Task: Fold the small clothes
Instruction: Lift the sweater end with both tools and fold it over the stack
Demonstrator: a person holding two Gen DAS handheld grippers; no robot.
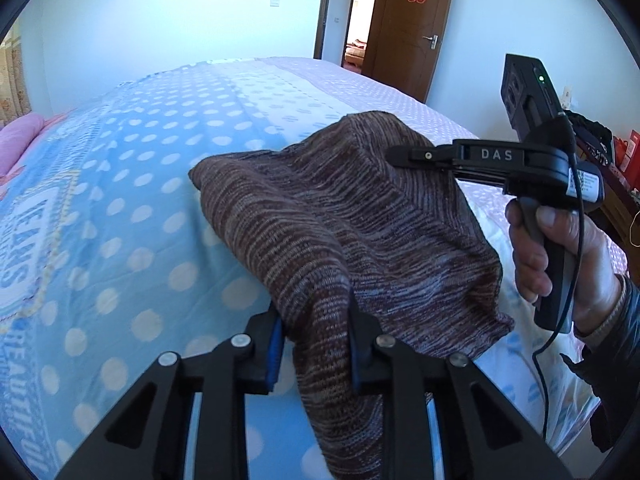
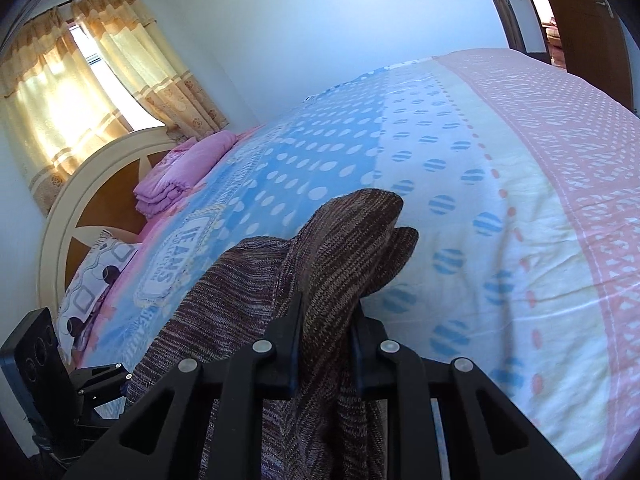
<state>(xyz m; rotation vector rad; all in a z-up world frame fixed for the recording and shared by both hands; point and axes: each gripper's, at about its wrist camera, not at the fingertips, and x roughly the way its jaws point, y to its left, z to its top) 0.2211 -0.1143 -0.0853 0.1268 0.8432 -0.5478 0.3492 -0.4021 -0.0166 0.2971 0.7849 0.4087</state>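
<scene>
Both tools are engaged on one item, a brown striped knitted garment [image 1: 344, 216], which is partly raised off the bed [image 1: 132, 184]. The left gripper [image 1: 318, 344] has its jaws narrowed onto a gathered fold of the knit; cloth fills the gap between its blue pads and hangs below them. The right gripper [image 2: 326, 340] is likewise closed on a bunched ridge of the same garment, with the fabric running forward from its tips and draping down beneath. In the left wrist view the right gripper appears ahead and to the right of the left tool, held by a hand [image 1: 560, 256], its fingers pinching the far upper edge of the cloth.

Finding: the garment's far portion rests on the bedspread ahead of both tools; the near portion hangs between and below them. No earlier fold can be confirmed, so the task appears to be at an early stage.

Recommendation for the step in hand: keep both grips firm and level with each other so the held edge stays straight; carry it forward over the resting part, and lower it until edges line up before releasing. The knit looks soft and stretchy, so uneven pulling would likely skew the fold. Both grips hold thick bunches rather than a clean edge, which may leave creases
</scene>
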